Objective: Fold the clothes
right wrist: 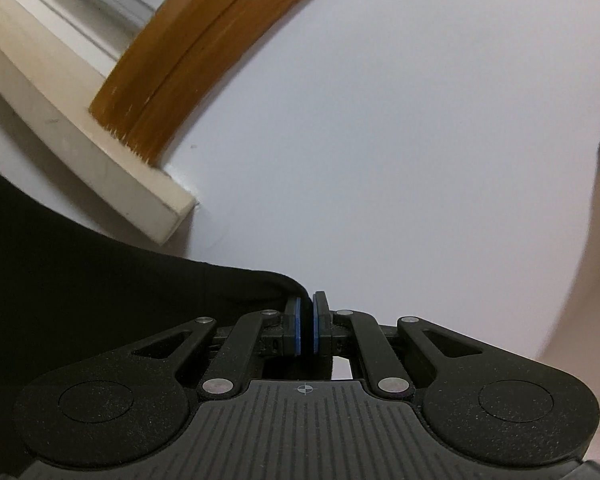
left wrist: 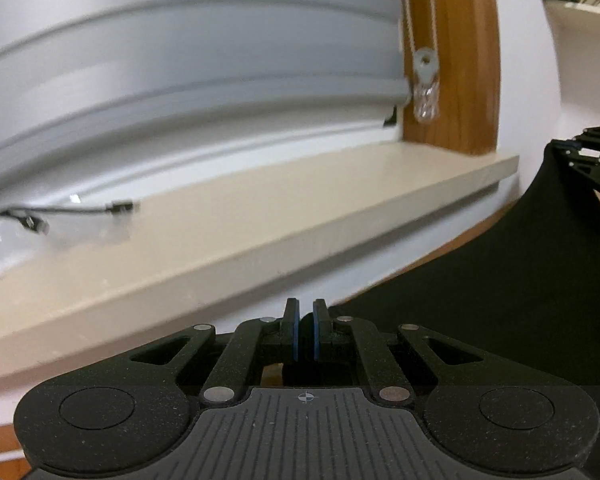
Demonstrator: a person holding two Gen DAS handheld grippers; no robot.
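The left gripper (left wrist: 306, 320) pinches the matte black garment (left wrist: 480, 300), whose smooth cloth stretches taut toward two o'clock up to the right gripper (left wrist: 592, 160). In the right wrist view, the right gripper (right wrist: 307, 318) clamps a rolled hem of the garment (right wrist: 100, 272), which spreads toward nine o'clock. A flat cream windowsill (left wrist: 260, 216) juts out beside a glossy wooden frame (left wrist: 452, 60).

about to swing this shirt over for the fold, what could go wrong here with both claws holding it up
1. The right claw pinches only a thin edge of the black garment, so a tug might pull it free.
2. The left claw also grips near the cloth's edge, and the fabric stretched between them could slip.
3. The window sill is close and could catch the cloth, or the cable lying on it.
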